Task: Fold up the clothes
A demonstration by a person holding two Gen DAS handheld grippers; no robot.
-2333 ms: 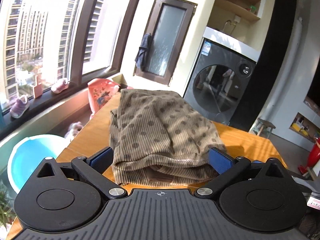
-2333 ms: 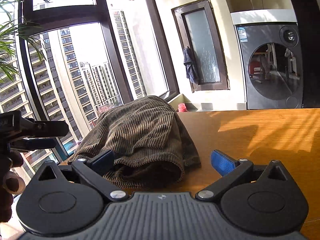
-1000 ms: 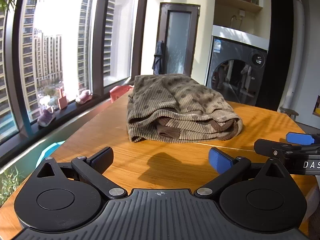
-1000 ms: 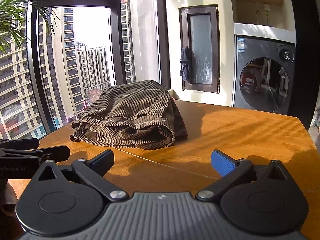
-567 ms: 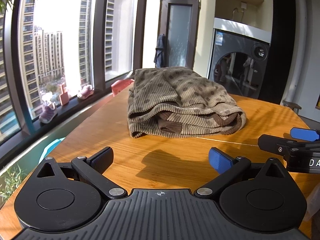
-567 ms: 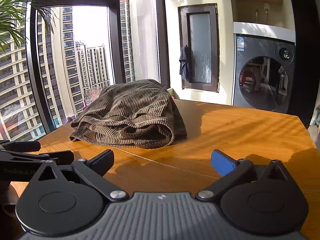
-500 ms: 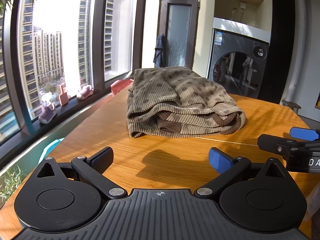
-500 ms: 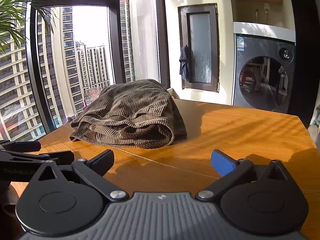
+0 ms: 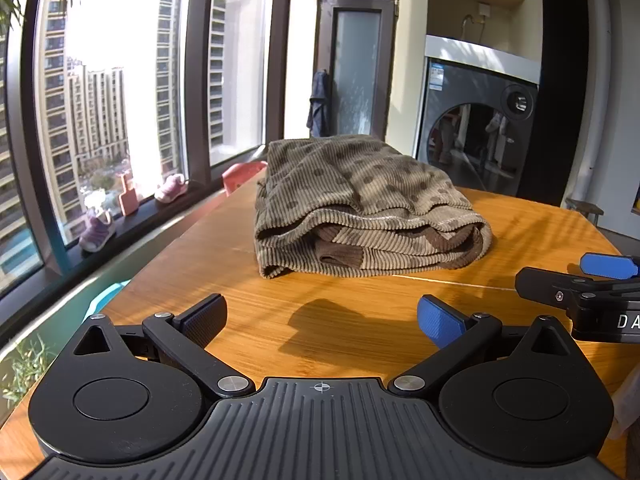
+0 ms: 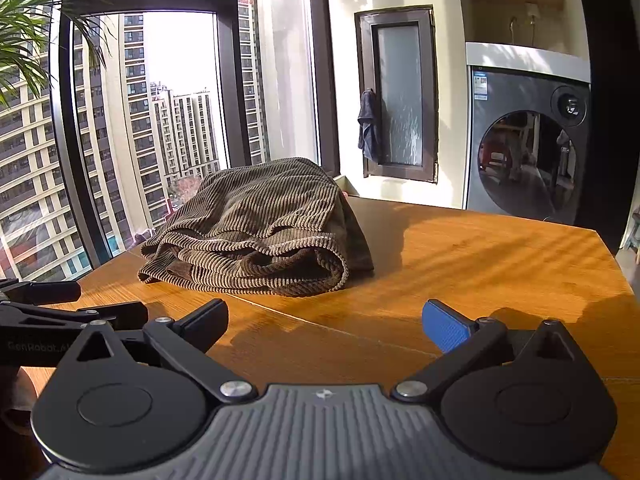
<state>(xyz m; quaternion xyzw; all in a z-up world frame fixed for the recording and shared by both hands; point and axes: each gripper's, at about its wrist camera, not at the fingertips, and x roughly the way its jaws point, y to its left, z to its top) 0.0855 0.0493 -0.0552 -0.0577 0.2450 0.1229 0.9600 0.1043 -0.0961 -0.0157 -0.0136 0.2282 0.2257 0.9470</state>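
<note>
We see a wooden desk [image 9: 352, 320] filling the lower room, with tall windows [image 9: 120, 80] to its left and a front-loading washing machine [image 10: 528, 148] against the back wall. On the desk lies the folded corduroy garment [image 9: 360, 200], brown with darker dots, resting flat toward the window side and well apart from both tools. Our left tongs [image 9: 320, 316] gape wide and hold nothing; our right tongs [image 10: 326, 316] are spread just as wide, also empty. Only the left view shows the small pink shoes [image 9: 172, 188] on the sill; only the right view shows the potted palm fronds [image 10: 28, 28]. No containers hold anything here.
</note>
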